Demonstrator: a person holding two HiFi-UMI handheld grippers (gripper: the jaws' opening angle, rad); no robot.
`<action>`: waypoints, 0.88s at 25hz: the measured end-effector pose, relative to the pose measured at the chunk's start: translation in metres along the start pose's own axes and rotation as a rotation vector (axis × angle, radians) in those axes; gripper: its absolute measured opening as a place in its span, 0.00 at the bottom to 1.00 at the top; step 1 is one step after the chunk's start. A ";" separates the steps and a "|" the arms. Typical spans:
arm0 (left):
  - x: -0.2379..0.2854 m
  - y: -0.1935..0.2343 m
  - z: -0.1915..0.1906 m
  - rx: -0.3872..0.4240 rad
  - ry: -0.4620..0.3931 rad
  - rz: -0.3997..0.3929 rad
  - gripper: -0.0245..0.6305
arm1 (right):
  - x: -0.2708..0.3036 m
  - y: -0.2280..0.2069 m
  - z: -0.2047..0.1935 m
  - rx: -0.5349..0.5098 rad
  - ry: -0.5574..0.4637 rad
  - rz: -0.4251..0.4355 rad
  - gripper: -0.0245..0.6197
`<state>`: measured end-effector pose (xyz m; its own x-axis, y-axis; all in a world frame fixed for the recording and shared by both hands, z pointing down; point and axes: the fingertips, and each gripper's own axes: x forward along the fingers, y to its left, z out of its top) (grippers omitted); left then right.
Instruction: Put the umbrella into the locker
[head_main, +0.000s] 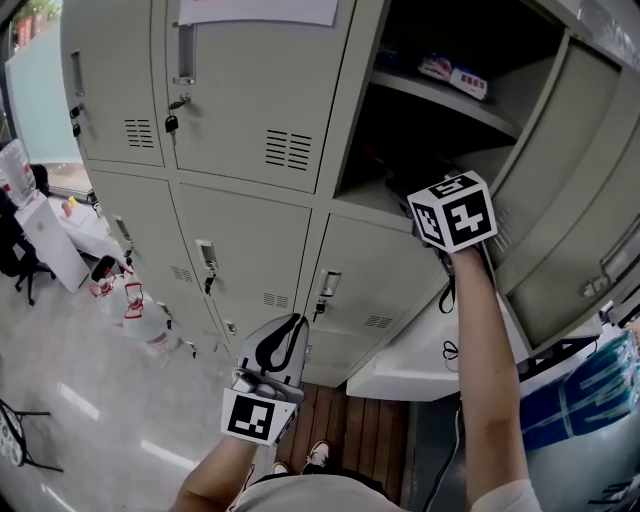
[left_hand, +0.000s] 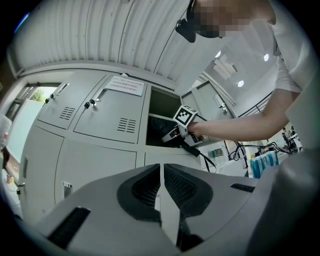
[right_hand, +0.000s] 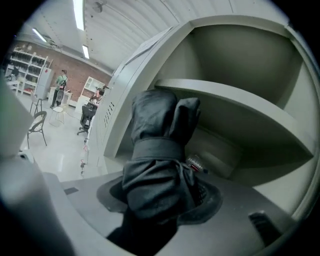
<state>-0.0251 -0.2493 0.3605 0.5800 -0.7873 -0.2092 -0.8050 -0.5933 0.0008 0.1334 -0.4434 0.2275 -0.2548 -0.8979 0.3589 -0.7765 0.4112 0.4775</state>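
Grey lockers (head_main: 250, 110), one open w/ shelf (head_main: 440, 95); glossy pale floor (head_main: 90, 380).

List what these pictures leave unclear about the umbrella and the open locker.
1. The umbrella: hidden in the head view behind the right gripper's marker cube.
2. Whether it touches the locker floor: in the right gripper view, the umbrella covers the contact.
3. Red-labelled item behind it: mostly covered, unidentifiable.
4. Door notice: print too small in the left gripper view, and cut off by the head view's top edge.
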 end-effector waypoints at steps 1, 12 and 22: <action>-0.001 0.001 -0.001 -0.002 -0.001 0.002 0.10 | 0.003 0.000 -0.001 -0.012 0.012 0.000 0.41; 0.002 0.000 -0.008 -0.006 0.010 0.014 0.10 | 0.024 0.003 -0.001 -0.123 0.094 0.015 0.42; 0.000 0.000 -0.017 -0.023 0.028 0.045 0.10 | 0.055 0.008 -0.006 -0.236 0.244 0.045 0.43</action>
<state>-0.0234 -0.2520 0.3772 0.5467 -0.8175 -0.1813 -0.8275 -0.5605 0.0322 0.1169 -0.4886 0.2556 -0.1182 -0.8256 0.5518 -0.6057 0.5003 0.6188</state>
